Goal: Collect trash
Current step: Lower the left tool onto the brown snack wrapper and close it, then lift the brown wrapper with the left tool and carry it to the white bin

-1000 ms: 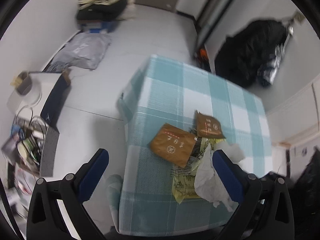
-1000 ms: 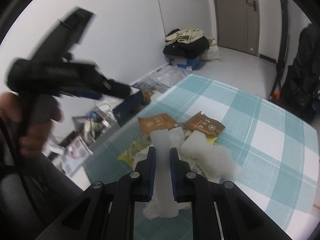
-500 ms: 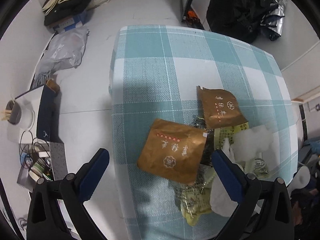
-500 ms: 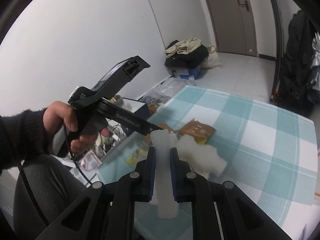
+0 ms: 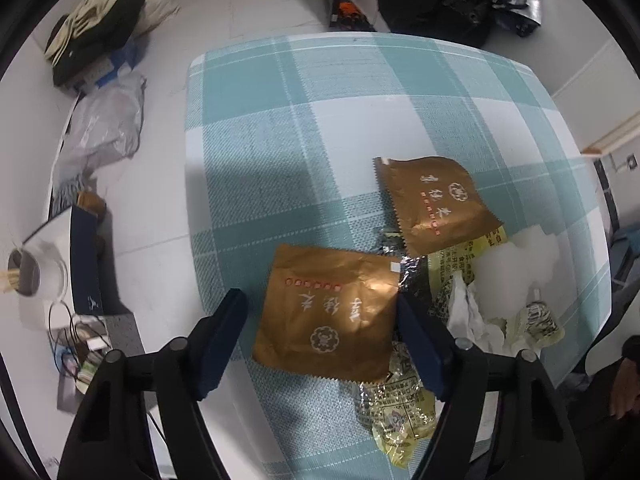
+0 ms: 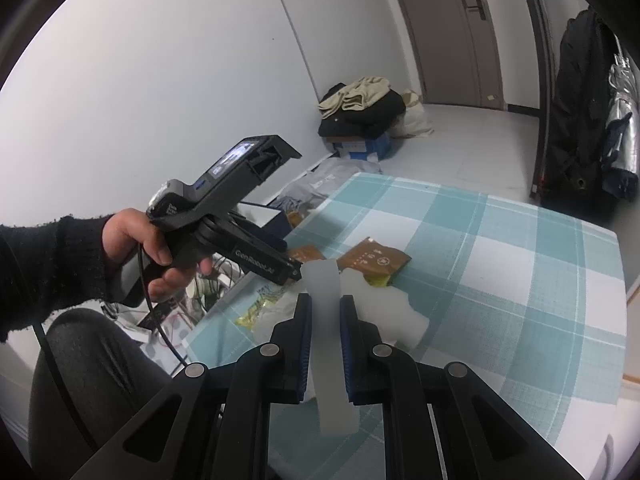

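Observation:
A heap of trash lies on the teal checked tablecloth (image 5: 320,120). It holds a near brown packet (image 5: 328,312), a far brown packet (image 5: 432,204), a yellow wrapper (image 5: 396,412), crumpled white paper (image 5: 468,312) and a white foam piece (image 5: 516,264). My left gripper (image 5: 320,340) points down over the near brown packet. Its jaws are closing with the packet between them, and a gap still shows at the left finger (image 5: 224,332). My right gripper (image 6: 324,312) hangs above the table's near edge, shut on a translucent white strip (image 6: 332,360). The strip sticks out ahead of and behind the fingers.
On the floor left of the table are a white cup with sticks (image 5: 28,280), a dark blue box (image 5: 84,256), a grey plastic bag (image 5: 104,128) and piled clothes (image 5: 96,28). Black bags (image 5: 436,0) stand beyond the far edge. A person's hand (image 6: 132,248) and knee (image 6: 92,380) are at the left.
The left gripper came down closer over the near brown packet, rolled, and its jaws narrowed around it. The right gripper kept its hold on the strip and lifted a little.

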Available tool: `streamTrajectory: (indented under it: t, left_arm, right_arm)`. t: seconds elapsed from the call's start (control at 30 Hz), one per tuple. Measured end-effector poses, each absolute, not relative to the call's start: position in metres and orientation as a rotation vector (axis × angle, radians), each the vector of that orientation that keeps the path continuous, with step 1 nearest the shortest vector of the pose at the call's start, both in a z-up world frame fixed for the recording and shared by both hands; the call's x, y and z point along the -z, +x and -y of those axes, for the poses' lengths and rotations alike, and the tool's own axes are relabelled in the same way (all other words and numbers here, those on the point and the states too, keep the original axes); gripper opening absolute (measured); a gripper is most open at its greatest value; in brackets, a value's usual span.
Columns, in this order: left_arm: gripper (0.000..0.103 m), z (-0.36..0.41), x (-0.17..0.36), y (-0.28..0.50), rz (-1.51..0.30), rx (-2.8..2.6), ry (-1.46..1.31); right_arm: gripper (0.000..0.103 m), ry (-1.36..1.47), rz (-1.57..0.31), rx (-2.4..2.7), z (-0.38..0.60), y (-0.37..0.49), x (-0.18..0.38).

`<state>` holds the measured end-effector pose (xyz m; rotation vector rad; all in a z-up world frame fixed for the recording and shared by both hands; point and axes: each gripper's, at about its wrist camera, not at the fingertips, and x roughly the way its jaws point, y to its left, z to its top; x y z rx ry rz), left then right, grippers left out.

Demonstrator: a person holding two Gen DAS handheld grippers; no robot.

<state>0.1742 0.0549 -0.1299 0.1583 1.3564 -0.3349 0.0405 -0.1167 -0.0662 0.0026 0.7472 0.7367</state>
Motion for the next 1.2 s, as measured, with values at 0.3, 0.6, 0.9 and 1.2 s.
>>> streamTrajectory:
  t: [0.3, 0.6, 0.9, 1.2]
  left_arm:
    - [0.048, -0.059, 0.127, 0.175, -1.339, 0.339, 0.18]
    - [0.032, -0.062, 0.129, 0.177, -1.343, 0.317, 0.135]
    - [0.032, -0.072, 0.122, 0.171, -1.326, 0.274, 0.078]
    - [0.032, -0.074, 0.077, 0.153, -1.202, 0.224, 0.029]
  right_arm:
    - [0.013, -0.012, -0.745, -0.733, 0.115, 0.041, 0.068]
    - [0.013, -0.015, -0.74, -0.715, 0.114, 0.042, 0.069]
    - [0.013, -0.003, -0.716, -0.707, 0.118, 0.039, 0.062]
    - [0.013, 0.05, -0.685, -0.694, 0.13, 0.033, 0.046]
